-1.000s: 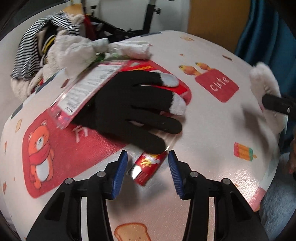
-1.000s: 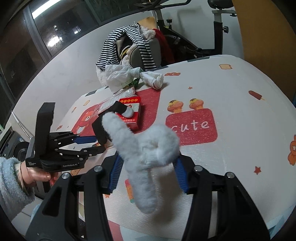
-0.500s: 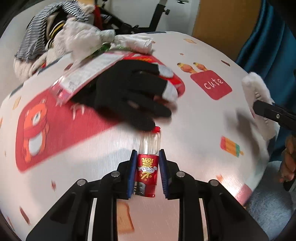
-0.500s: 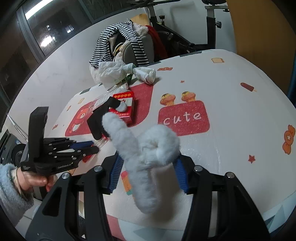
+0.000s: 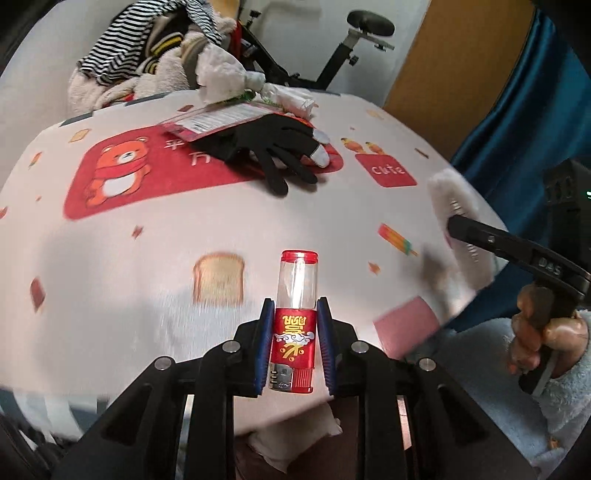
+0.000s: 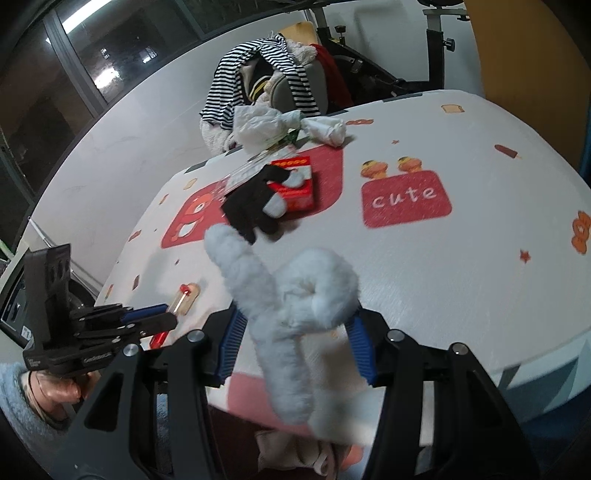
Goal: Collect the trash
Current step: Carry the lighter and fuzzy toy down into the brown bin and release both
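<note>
The room is bright, with a long lamp (image 6: 83, 11) shining in a dark window (image 6: 92, 66). The worktop (image 5: 129, 266) looks smeared and blurry near its front edge. Both pictures bend round at the sides, with dark corners.

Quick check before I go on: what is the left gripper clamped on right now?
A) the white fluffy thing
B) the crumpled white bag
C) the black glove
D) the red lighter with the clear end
D: in the left wrist view the blue pads of the left gripper press on both sides of the red lighter, while the black glove lies far back on the table.
</note>
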A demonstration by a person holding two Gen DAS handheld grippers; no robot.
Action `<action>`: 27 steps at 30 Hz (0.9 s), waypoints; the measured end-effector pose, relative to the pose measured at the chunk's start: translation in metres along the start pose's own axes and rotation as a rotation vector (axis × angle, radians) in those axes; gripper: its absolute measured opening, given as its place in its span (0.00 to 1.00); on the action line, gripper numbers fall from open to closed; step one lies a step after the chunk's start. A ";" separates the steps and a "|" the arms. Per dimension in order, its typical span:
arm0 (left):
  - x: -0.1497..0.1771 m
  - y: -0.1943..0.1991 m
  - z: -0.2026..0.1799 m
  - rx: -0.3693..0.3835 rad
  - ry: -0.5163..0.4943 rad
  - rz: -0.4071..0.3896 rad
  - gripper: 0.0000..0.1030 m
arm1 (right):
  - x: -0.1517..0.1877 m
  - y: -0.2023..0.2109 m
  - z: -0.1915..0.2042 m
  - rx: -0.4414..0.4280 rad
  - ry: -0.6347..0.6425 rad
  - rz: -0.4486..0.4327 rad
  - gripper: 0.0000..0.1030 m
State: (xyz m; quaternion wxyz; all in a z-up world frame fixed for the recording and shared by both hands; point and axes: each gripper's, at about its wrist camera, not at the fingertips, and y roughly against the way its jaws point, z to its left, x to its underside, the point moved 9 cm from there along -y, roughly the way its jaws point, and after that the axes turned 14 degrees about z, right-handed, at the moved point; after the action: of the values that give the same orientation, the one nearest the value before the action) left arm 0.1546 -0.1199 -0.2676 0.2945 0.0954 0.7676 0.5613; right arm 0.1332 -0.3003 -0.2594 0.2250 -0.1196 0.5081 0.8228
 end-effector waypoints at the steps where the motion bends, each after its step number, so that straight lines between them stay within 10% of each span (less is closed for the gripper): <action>1: 0.006 0.004 -0.002 -0.003 -0.001 -0.007 0.22 | 0.003 0.001 0.003 -0.003 0.001 0.000 0.51; 17: 0.123 0.014 -0.023 0.037 0.032 0.014 0.22 | 0.059 0.011 0.045 -0.039 0.041 0.024 0.51; 27: 0.142 0.003 -0.019 0.049 0.064 0.026 0.23 | 0.086 0.005 0.058 -0.061 0.055 0.046 0.51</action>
State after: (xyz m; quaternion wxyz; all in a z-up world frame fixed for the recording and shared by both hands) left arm 0.0288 -0.0664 -0.3096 0.2600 0.0944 0.7888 0.5489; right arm 0.0578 -0.2288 -0.2658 0.1880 -0.1373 0.4915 0.8392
